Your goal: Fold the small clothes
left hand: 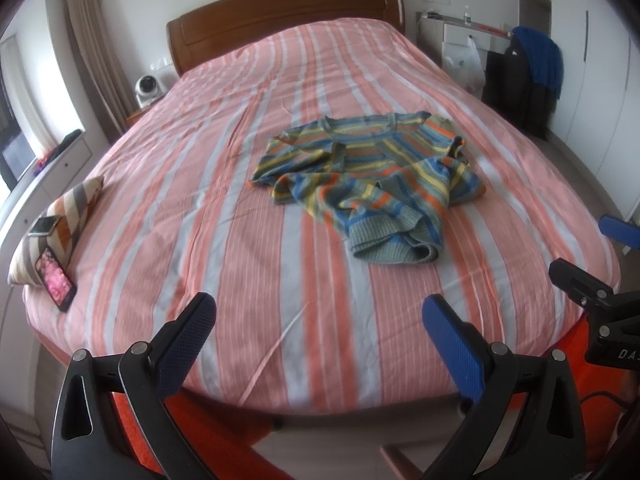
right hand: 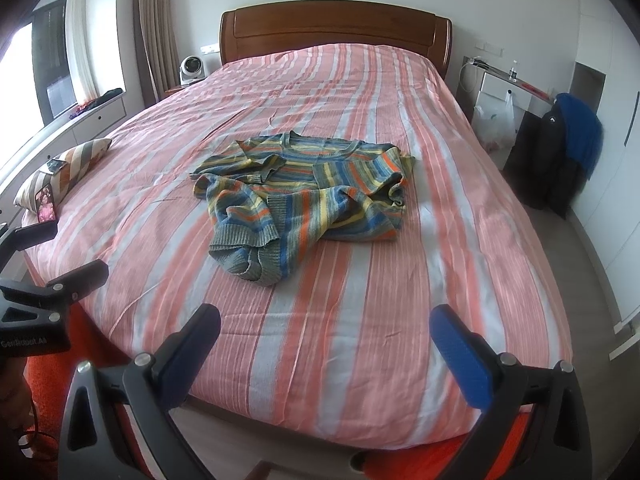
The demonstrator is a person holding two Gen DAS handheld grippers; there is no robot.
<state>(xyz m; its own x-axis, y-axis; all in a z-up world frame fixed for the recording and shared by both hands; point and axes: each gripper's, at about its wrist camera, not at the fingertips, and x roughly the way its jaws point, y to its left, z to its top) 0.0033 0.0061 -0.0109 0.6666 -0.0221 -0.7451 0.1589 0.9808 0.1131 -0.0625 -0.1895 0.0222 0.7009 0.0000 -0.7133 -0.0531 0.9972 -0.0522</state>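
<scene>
Mid-bed, crumpled striped sweater [left hand: 368,184], left tongs [left hand: 318,334] and right tongs [right hand: 325,342] agape at foot edge

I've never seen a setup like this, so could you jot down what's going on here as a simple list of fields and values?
Place: bedroom, a bed with a pink and grey striped cover
Garment: one striped knit sweater, crumpled, lying mid-bed, not yet folded
Left gripper: open, holding nothing, near the foot of the bed
Right gripper: open, holding nothing, also at the foot, short of the sweater
Other items on bed: striped cushion at the left edge, a phone leaning against it
Folding progress: not started
</scene>
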